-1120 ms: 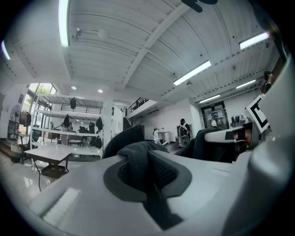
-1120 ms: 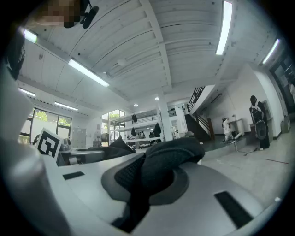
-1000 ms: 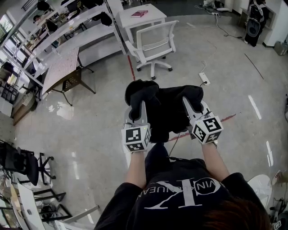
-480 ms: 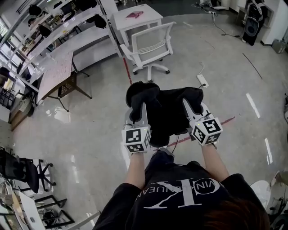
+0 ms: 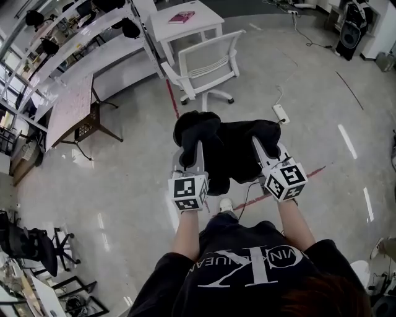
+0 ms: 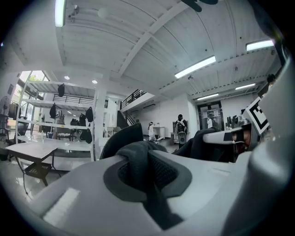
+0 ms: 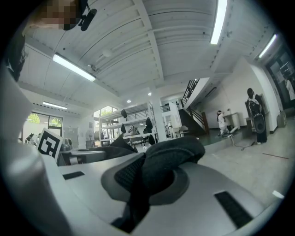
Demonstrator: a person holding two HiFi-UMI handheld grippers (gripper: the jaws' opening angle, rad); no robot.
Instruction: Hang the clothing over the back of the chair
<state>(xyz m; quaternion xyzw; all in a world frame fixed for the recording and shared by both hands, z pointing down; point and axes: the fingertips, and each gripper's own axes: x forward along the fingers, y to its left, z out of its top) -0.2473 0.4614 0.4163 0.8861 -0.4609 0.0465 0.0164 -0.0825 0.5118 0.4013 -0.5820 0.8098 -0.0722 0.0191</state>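
A black garment (image 5: 226, 151) hangs between my two grippers, above the floor in the head view. My left gripper (image 5: 189, 162) is shut on its left part, where a hood-like bulge (image 5: 195, 127) stands up. My right gripper (image 5: 270, 151) is shut on its right edge. In the left gripper view dark cloth (image 6: 140, 168) is pinched between the grey jaws. The right gripper view shows black fabric (image 7: 159, 168) clamped the same way. A white office chair (image 5: 207, 62) with a mesh back stands ahead, its back facing me, some way beyond the garment.
A white table (image 5: 185, 21) with a pink book (image 5: 180, 17) stands behind the chair. Long white desks (image 5: 93, 59) run along the left. A power strip (image 5: 280, 112) and cable lie on the floor at right, red tape (image 5: 172, 99) runs past the chair.
The chair and the desks have slid down and closer in the head view as I carry the garment forward. Both grippers keep the same hold on the cloth.
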